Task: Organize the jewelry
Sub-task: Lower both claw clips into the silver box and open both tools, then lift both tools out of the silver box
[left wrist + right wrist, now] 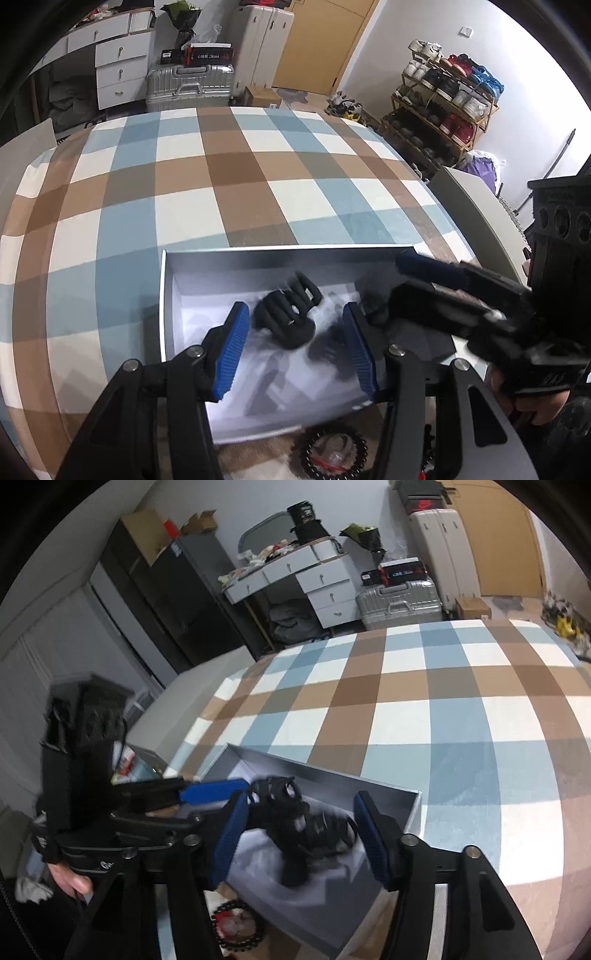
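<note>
A grey open box (pixel 258 254) with a white lining lies on the checked bed cover; it also shows in the right wrist view (pixel 413 812). Inside it lies a black hair claw clip (pixel 288 314), also seen in the right wrist view (pixel 284 794), with other dark pieces (pixel 325 347) beside it, blurred. My left gripper (pixel 295 350) hangs open over the box, its blue pads either side of the clip. My right gripper (pixel 299 834) is open above the same box. A black beaded bracelet (pixel 332 450) lies on the cover in front of the box, also visible in the right wrist view (pixel 236 926).
The checked blue, brown and white cover (pixel 221 177) spreads beyond the box. A shoe rack (pixel 443 107) stands at the right wall. Suitcases (pixel 188 85) and a white drawer desk (pixel 114 62) stand behind the bed.
</note>
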A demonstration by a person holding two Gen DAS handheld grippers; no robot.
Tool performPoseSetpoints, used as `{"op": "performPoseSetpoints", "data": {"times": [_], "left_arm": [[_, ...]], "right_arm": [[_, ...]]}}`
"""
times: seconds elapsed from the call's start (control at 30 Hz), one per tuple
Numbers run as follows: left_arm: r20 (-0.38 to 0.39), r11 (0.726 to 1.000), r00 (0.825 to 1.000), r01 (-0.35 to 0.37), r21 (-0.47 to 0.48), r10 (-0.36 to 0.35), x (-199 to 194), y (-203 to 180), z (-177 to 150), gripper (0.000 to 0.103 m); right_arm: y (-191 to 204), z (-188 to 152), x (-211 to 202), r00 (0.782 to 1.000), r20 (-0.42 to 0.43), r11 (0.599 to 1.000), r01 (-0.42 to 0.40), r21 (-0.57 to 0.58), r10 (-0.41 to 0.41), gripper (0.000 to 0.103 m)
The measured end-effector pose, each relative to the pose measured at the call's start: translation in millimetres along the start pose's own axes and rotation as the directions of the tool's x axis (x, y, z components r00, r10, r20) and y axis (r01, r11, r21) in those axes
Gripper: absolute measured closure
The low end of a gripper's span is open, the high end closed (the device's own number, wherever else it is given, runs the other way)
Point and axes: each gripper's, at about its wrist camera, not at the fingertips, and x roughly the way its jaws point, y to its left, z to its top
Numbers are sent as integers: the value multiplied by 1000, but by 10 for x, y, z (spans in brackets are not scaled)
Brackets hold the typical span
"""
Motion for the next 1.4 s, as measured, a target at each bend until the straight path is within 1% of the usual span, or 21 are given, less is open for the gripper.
{"op": "performPoseSetpoints", "data": {"times": [0.07, 0.13, 0.2, 0.23, 0.3, 0.4, 0.47, 0.6, 0.67, 0.8, 0.9, 0.97, 1.07, 1.1, 1.13, 1.17, 1.2, 1.23, 1.27, 1.3, 1.4], "left_arm": [[-3, 1000, 1000, -21, 18, 21, -38, -27, -26, 46], [-8, 999, 999, -35, 33, 35, -81, -49, -75, 45], [-35, 999, 999, -33, 30, 35, -66, -59, -108, 45], [-66, 999, 997, -33, 25, 34, -38, -64, -140, 45], [-84, 999, 996, -33, 30, 36, -18, -93, -162, 45], [-107, 1000, 994, -8, 17, 10, -20, -132, -188, 45], [-119, 1000, 993, -7, 7, 7, -21, -161, -212, 45], [-132, 1000, 991, 27, -7, -28, -65, -233, -265, 45], [-129, 999, 991, 27, -25, -30, -88, -256, -276, 45], [-82, 999, 996, 17, -36, -20, -210, -326, -290, 45], [5, 1000, 1000, -8, -28, 9, -422, -384, -331, 45], [68, 999, 997, -45, -24, 46, -583, -418, -378, 45], [170, 993, 979, -112, -22, 114, -812, -494, -486, 44], [210, 989, 967, -143, -24, 145, -912, -537, -544, 42], [240, 986, 956, -165, -29, 167, -981, -563, -586, 39], [258, 983, 949, -180, -34, 183, -1014, -575, -596, 32], [287, 979, 936, -201, -41, 204, -1082, -603, -635, 28], [327, 974, 918, -221, -52, 225, -1173, -632, -705, 27], [346, 972, 909, -226, -56, 232, -1200, -628, -712, 25], [377, 970, 894, -236, -62, 242, -1265, -648, -781, 21], [414, 957, 864, -277, -82, 286, -1322, -692, -896, 19]], "right_arm": [[21, -3, -100, 999, 27, 1000, 18, -8, -17, 35], [30, -24, -183, 998, 45, 999, 48, -14, -47, 27], [47, -73, -212, 995, 39, 995, 97, -29, -96, 27], [61, -100, -200, 992, 29, 991, 127, -43, -126, 27], [93, -162, -159, 983, 5, 979, 183, -86, -184, 27], [111, -238, -128, 962, -10, 955, 269, -123, -272, 27], [89, -277, -166, 954, -9, 947, 297, -125, -300, 27], [32, -308, -298, 957, 3, 952, 290, -94, -291, 27], [16, -321, -374, 956, 11, 952, 294, -81, -294, 27], [36, -364, -536, 957, 35, 955, 288, -66, -286, 27], [95, -399, -694, 961, 65, 960, 273, -56, -269, 27], [167, -423, -827, 963, 99, 965, 256, -54, -249, 27], [315, -479, -1056, 961, 164, 970, 236, -62, -224, 27], [356, -493, -1111, 959, 183, 971, 232, -65, -217, 27], [400, -516, -1178, 956, 203, 971, 230, -68, -212, 23], [451, -545, -1260, 951, 227, 970, 232, -71, -210, 21], [494, -575, -1325, 947, 246, 970, 232, -75, -207, 17], [531, -599, -1380, 945, 259, 970, 229, -81, -201, 16], [592, -645, -1464, 941, 279, 970, 225, -93, -191, 16], [637, -684, -1525, 937, 296, 969, 226, -101, -188, 15], [748, -816, -1701, 919, 352, 966, 232, -116, -179, 8]]}}
